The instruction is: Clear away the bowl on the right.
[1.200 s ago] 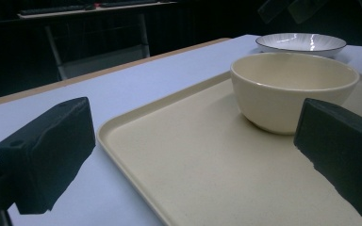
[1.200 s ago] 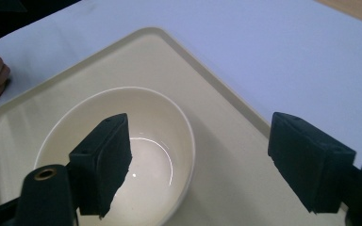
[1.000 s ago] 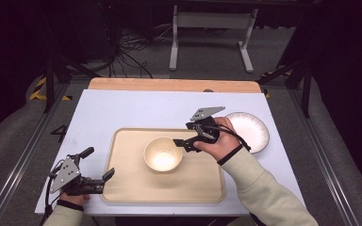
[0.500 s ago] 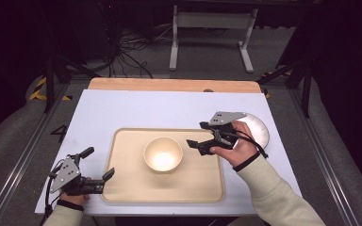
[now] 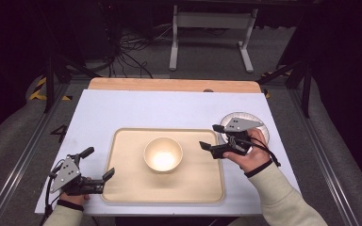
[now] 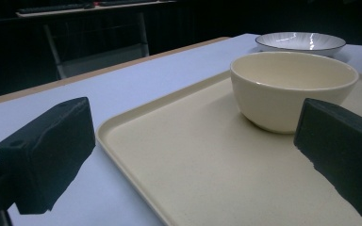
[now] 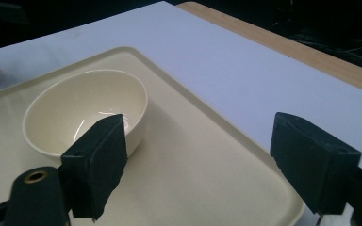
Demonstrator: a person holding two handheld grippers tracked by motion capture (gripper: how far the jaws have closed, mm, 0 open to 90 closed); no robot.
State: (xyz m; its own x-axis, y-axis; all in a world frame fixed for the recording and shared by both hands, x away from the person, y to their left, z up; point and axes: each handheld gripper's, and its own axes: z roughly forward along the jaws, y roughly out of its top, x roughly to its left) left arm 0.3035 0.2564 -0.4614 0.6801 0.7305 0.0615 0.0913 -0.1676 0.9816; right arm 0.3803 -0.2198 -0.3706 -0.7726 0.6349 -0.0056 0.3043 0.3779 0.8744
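A cream bowl [image 5: 163, 154] stands empty in the middle of a cream tray [image 5: 122, 188]. My right gripper [image 5: 209, 136] hovers open over the tray's right edge, jaws pointing left at the bowl, nothing between them. In the right gripper view the bowl [image 7: 85, 110] sits left of centre beyond the open gripper [image 7: 205, 160], on the tray [image 7: 193, 108]. My left gripper [image 5: 98, 162] rests open at the tray's front left corner. The left gripper view shows that gripper [image 6: 195, 157] spread wide, with the bowl [image 6: 292, 89] farther off on the tray [image 6: 136, 141].
A white ribbed plate [image 5: 259, 120] lies on the white tabletop right of the tray, partly under my right hand; the plate [image 6: 301, 42] also appears behind the bowl. A wooden strip [image 5: 169, 84] edges the table's far side. Dark floor, cables and a metal stand lie beyond.
My right gripper has drawn back to the right, from beside the bowl to the tray's right edge near the plate. The bowl and the left gripper have stayed put.
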